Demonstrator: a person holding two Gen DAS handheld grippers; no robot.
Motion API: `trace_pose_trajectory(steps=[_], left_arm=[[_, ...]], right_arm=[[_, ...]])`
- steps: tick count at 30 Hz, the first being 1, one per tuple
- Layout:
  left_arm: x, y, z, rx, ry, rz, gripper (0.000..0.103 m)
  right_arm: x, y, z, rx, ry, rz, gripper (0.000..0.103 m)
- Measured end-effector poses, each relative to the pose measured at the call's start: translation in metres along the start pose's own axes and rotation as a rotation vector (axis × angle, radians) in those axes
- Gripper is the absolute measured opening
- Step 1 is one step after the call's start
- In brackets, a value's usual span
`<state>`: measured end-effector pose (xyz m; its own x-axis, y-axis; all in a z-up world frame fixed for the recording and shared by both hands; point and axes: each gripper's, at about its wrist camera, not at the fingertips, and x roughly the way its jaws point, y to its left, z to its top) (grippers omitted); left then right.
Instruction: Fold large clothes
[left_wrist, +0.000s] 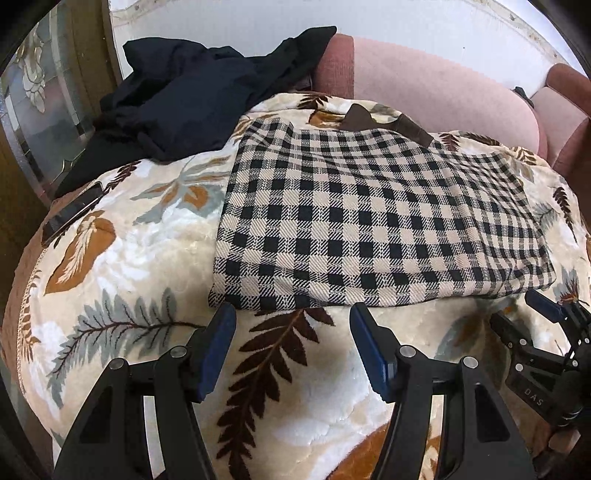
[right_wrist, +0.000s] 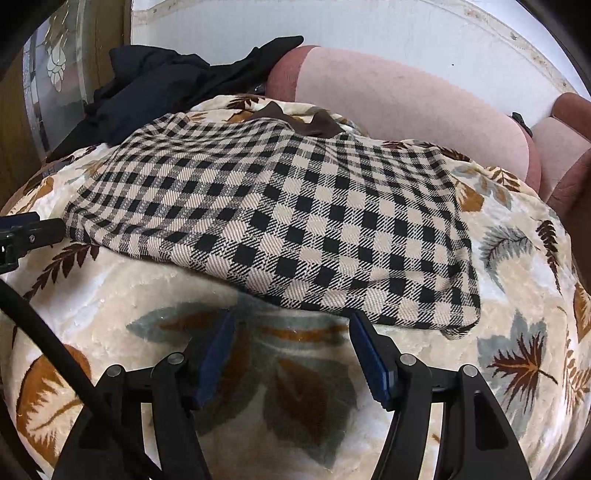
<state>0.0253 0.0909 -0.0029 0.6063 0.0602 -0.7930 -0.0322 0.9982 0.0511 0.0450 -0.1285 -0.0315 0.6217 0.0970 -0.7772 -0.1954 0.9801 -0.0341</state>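
Note:
A beige-and-black checked garment (left_wrist: 369, 218) with a brown collar (left_wrist: 373, 120) lies flat on a leaf-patterned blanket (left_wrist: 122, 258). My left gripper (left_wrist: 292, 314) is open just short of the near hem, close to its left corner, with only blanket between its fingers. The right gripper (left_wrist: 521, 314) shows at the right edge, by the hem's right corner. In the right wrist view the checked garment (right_wrist: 295, 221) fills the middle. My right gripper (right_wrist: 291, 319) is open at the near hem with nothing in it. One of the left gripper's fingers (right_wrist: 40, 226) shows at the left edge.
A heap of black clothing (left_wrist: 192, 92) lies at the back left, against a pink sofa back (left_wrist: 424, 81). A dark phone (left_wrist: 72, 214) rests on the blanket's left edge. A wooden door with patterned glass (left_wrist: 40, 96) stands on the left. A black cable (right_wrist: 48, 347) crosses the lower left.

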Motion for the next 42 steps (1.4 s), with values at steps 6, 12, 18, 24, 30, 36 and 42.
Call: trace_pose_trajectory(steps=[6, 12, 18, 24, 30, 36, 42], left_arm=[[0.010, 0.003, 0.004, -0.005, 0.014, -0.002, 0.063], [0.012, 0.019, 0.022, -0.037, -0.005, -0.003, 0.063], [0.019, 0.070, 0.065, -0.144, -0.068, -0.007, 0.066], [0.066, 0.109, 0.106, -0.219, -0.027, -0.103, 0.066], [0.123, 0.130, 0.121, -0.272, 0.128, -0.373, 0.066], [0.155, 0.138, 0.133, -0.299, 0.174, -0.528, 0.066], [0.168, 0.120, 0.151, -0.245, 0.182, -0.668, 0.066]], right_arm=[[0.004, 0.003, -0.001, -0.015, -0.001, 0.010, 0.069], [-0.002, 0.009, 0.000, -0.047, -0.034, 0.021, 0.070], [-0.012, 0.038, 0.006, -0.145, -0.077, 0.029, 0.071], [-0.012, 0.084, 0.016, -0.265, -0.100, 0.048, 0.071], [0.000, 0.155, 0.034, -0.381, -0.116, 0.086, 0.071], [0.020, 0.228, 0.038, -0.614, -0.179, -0.025, 0.071], [0.038, 0.251, 0.050, -0.649, -0.197, -0.082, 0.071]])
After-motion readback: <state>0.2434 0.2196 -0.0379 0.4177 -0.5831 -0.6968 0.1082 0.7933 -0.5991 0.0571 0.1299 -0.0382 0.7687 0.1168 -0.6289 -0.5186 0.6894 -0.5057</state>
